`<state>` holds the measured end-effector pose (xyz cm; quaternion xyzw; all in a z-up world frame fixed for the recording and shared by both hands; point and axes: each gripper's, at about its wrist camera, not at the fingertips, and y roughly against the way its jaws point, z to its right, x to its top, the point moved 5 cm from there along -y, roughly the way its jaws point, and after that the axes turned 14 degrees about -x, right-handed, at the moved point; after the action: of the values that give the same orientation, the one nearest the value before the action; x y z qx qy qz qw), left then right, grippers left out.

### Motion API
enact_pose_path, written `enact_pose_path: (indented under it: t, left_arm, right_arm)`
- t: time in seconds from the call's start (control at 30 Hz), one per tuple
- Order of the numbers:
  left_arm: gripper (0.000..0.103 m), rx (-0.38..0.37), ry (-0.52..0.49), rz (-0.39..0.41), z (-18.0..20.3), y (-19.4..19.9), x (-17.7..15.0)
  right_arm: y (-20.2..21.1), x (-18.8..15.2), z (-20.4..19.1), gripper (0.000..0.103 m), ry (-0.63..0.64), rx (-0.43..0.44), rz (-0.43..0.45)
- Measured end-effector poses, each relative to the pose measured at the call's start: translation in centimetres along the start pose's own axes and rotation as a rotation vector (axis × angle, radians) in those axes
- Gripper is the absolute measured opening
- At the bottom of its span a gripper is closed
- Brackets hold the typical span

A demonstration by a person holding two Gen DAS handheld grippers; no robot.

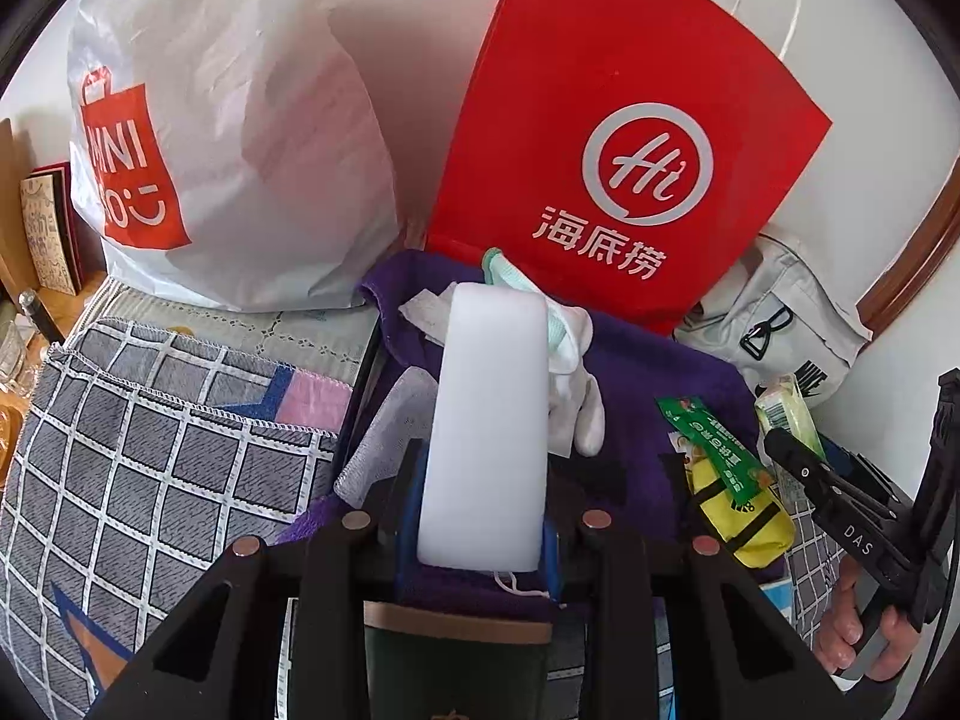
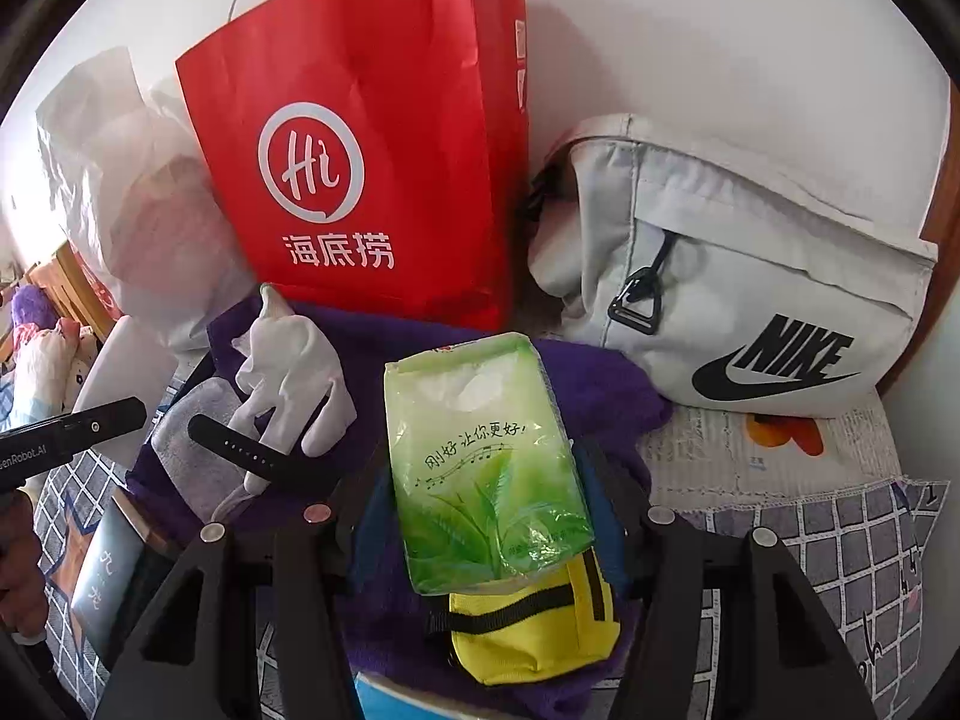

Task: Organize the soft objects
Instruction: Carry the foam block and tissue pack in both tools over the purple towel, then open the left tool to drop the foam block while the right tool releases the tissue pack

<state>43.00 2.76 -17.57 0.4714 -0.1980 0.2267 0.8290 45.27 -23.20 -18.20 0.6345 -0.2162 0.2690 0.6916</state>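
We see the left tool (image 1: pixel 483 516) pinching a white foam block (image 1: pixel 489 420) and the right tool (image 2: pixel 486 516) clamping a green tissue pack (image 2: pixel 480 456), both above the purple towel (image 2: pixel 600 390)

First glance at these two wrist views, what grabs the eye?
The red paper bag with its white Hi logo stands at the back against the wall, between a white plastic bag and a grey Nike bag. Up close, the left gripper holds a white foam block upright, and the right gripper carries a green tissue pack above the purple towel.
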Motion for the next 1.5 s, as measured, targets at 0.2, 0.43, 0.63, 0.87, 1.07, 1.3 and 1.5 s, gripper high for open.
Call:
enact_pose_path:
  t: [0.2,0.43,0.63,0.87,1.07,1.3,1.5]
  left_arm:
    - [0.030,0.017,0.002,-0.016,-0.5,-1.2,0.7]
    - [0.030,0.014,0.007,-0.038,-0.4,-2.8,1.2]
    - [0.030,0.031,0.012,-0.069,-0.7,-4.2,1.1]
    - [0.030,0.031,0.015,-0.092,-0.7,-5.2,1.2]
    - [0.030,0.021,0.034,-0.101,-1.1,-5.7,1.1]
    - [0.035,-0.017,0.046,-0.151,-0.6,-6.7,0.4]
    - [0.057,-0.021,0.029,-0.157,0.3,-6.6,0.0]
  right_arm:
    - [-1.4,-0.2,-0.2,0.057,0.009,0.008,-0.016]
    - [-3.2,-0.7,0.2,0.057,-0.002,0.020,-0.061]
    - [-4.7,-0.9,0.2,0.057,-0.012,0.049,-0.097]
    - [-5.3,-1.1,-0.2,0.057,-0.016,0.075,-0.123]
    - [-5.6,-1.2,-0.4,0.058,-0.008,0.086,-0.141]
    - [-6.1,-1.4,-0.8,0.067,-0.002,0.098,-0.155]
    - [-5.8,-1.6,-0.7,0.073,-0.009,0.088,-0.168]
